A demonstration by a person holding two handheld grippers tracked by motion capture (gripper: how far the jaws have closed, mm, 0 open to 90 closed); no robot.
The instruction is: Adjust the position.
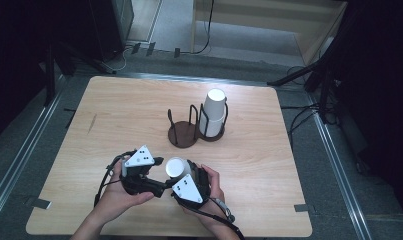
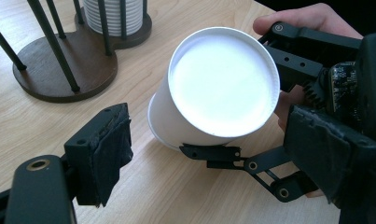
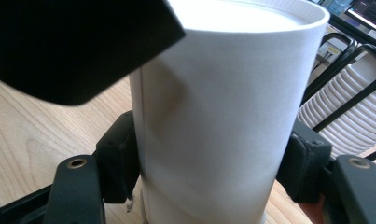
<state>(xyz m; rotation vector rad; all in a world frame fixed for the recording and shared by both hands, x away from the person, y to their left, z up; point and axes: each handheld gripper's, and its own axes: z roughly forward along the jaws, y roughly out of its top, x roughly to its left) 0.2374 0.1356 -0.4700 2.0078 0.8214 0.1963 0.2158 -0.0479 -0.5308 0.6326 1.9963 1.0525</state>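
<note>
Clamping one smooth white paper cup (image 1: 176,167), right gripper (image 1: 181,181); left gripper (image 1: 154,175) open, empty; ribbed stack (image 1: 213,116) in rack (image 1: 189,131), frame centre.

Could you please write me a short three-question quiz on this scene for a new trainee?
1. True or false: the right gripper has its jaws closed on the white paper cup.
2. Which ring of the dark wooden cup holder has the stack of cups in it? A) the one on the left in the high view B) the one on the right in the high view
3. Fill in: the left gripper has its jaws ____, with nothing between them.

Key: 1 true; 2 B; 3 open.
</note>
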